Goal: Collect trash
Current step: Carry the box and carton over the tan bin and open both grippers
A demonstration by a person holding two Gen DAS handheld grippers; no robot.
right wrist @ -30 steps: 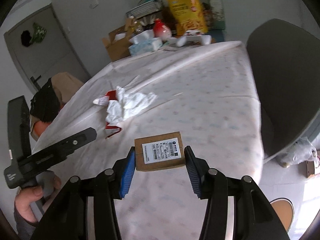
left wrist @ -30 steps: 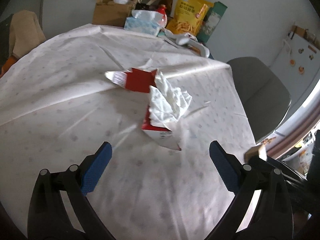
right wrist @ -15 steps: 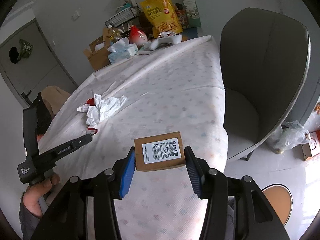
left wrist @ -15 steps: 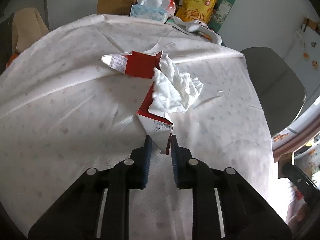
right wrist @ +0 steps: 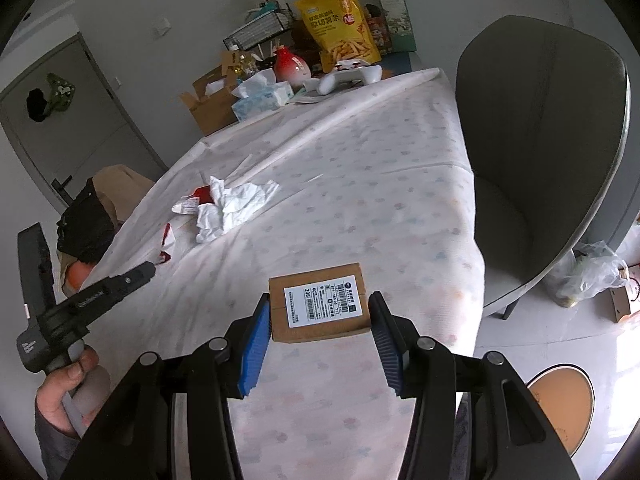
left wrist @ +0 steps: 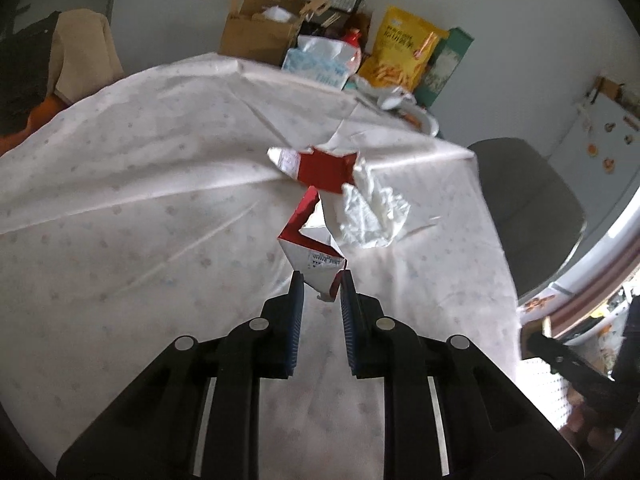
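Note:
My left gripper (left wrist: 321,285) is shut on the corner of a torn red-and-white carton piece (left wrist: 310,246) and holds it lifted above the white tablecloth (left wrist: 140,200). A second red-and-white carton piece (left wrist: 316,166) and a crumpled white tissue (left wrist: 372,212) lie on the cloth just beyond. My right gripper (right wrist: 319,312) is shut on a small brown cardboard box (right wrist: 320,307) with a white label, held above the table's near edge. In the right wrist view the tissue (right wrist: 232,204) and the left gripper (right wrist: 148,270) show at the left.
At the table's far end stand an open cardboard box (left wrist: 256,32), a tissue box (left wrist: 316,66), a yellow snack bag (left wrist: 404,52) and a white game controller (right wrist: 352,76). A grey chair (right wrist: 536,152) stands at the right. A plastic bag (right wrist: 588,272) lies on the floor.
My left gripper closed on the carton piece and lifted it off the cloth, away from the tissue. My right gripper kept hold of the box and drew back from the table.

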